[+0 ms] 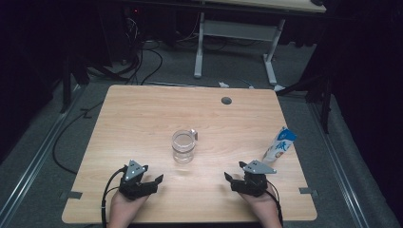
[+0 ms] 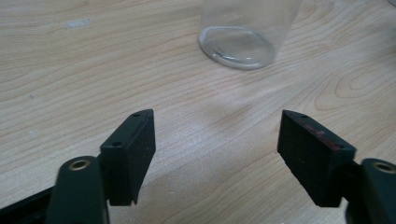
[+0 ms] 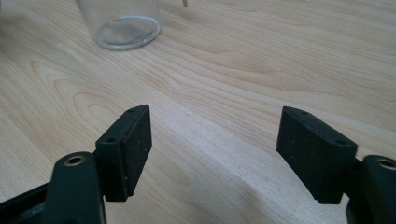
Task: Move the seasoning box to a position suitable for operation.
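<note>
A clear empty glass [image 1: 183, 146] stands upright near the middle of the wooden table [image 1: 142, 114]. A blue and white carton [image 1: 280, 146] stands at the right side. My left gripper [image 1: 151, 183] rests near the front edge, left of the glass, open with nothing between its jaws. My right gripper [image 1: 236, 181] rests near the front edge at the right, open and empty too, with the carton just behind it. In the left gripper view the glass [image 2: 243, 32] stands ahead, slightly right of the left gripper [image 2: 217, 154]. In the right gripper view the glass [image 3: 122, 21] is ahead at the upper left of the right gripper [image 3: 215, 151].
A small grey round cap [image 1: 226, 100] sits in the tabletop near its far edge. A small light tab [image 1: 194, 134] lies just behind the glass. Beyond the table stand a white desk frame [image 1: 235, 35] and cables [image 1: 142, 61] on the floor.
</note>
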`<control>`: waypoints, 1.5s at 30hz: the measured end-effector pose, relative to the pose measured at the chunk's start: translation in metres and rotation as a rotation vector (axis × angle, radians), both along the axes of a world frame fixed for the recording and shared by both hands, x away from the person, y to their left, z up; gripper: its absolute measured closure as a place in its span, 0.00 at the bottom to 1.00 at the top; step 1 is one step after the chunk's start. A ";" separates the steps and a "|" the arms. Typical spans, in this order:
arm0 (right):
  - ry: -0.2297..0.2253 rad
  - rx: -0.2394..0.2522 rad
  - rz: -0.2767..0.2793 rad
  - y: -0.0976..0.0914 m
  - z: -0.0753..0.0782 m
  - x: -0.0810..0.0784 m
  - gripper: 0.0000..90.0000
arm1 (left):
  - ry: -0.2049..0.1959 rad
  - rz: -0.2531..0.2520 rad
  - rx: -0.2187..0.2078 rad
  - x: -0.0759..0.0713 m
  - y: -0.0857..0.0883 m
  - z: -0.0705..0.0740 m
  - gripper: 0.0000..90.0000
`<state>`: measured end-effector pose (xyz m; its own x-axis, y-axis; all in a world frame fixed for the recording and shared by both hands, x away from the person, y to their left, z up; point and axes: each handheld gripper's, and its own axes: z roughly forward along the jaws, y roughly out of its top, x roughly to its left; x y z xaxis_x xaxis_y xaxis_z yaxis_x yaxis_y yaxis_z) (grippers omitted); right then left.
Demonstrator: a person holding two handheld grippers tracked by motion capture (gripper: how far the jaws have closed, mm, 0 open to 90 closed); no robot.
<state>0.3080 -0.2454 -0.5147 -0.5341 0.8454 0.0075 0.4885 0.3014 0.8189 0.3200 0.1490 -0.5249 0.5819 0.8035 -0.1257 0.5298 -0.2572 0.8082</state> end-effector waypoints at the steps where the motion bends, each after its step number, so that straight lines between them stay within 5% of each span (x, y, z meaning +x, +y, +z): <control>1: 0.003 0.004 0.003 0.000 0.000 0.000 0.32 | -0.001 -0.001 -0.003 0.000 0.000 0.000 0.35; 14: 0.001 0.014 0.019 0.002 0.000 -0.002 0.48 | -0.029 0.025 0.017 0.001 -0.007 0.005 0.41; 20: 0.019 0.032 0.010 0.004 0.000 -0.002 0.56 | -0.042 0.036 -0.025 0.005 -0.010 0.009 0.49; 25: 0.038 0.047 0.001 0.002 0.000 -0.001 0.57 | -0.031 0.030 0.009 0.013 -0.015 0.013 0.53; 37: 0.067 0.065 0.005 -0.001 0.001 0.000 0.59 | -0.053 0.058 -0.022 0.029 -0.016 0.025 0.63; 45: 0.078 0.062 0.012 0.000 0.000 0.000 0.62 | -0.057 0.066 -0.003 0.044 -0.020 0.028 0.66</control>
